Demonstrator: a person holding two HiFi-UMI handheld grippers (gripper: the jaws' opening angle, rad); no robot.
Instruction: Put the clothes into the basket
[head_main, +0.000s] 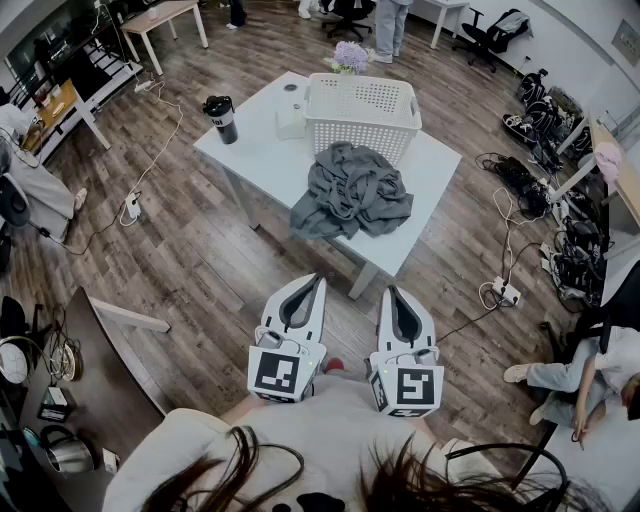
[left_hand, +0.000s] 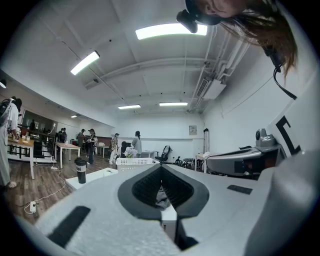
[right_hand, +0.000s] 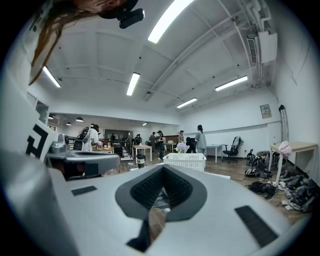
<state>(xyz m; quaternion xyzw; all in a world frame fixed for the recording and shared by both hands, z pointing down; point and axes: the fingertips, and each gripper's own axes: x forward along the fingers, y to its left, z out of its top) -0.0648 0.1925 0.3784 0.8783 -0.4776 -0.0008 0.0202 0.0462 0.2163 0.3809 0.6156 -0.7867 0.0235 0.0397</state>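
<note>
Table (head_main: 255, 150): white, on wood floor
Clothes (head_main: 352, 190): grey heap on table, towards its near edge, against basket's near wall
Basket (head_main: 362, 120): white, on table's far side
Cup (head_main: 221, 118): black, at table's left corner
Left gripper (head_main: 318, 281): jaws closed, nothing between; held level, short of table
Right gripper (head_main: 392, 292): jaws closed, nothing between; level, short of table

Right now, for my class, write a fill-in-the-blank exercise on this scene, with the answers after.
1. The clothes heaped on the white table are ____ in colour.
2. The white laundry basket beyond them is ____.
3. The left gripper and right gripper each have their fingers ____, holding nothing.
Answers: grey; empty; shut.
</note>
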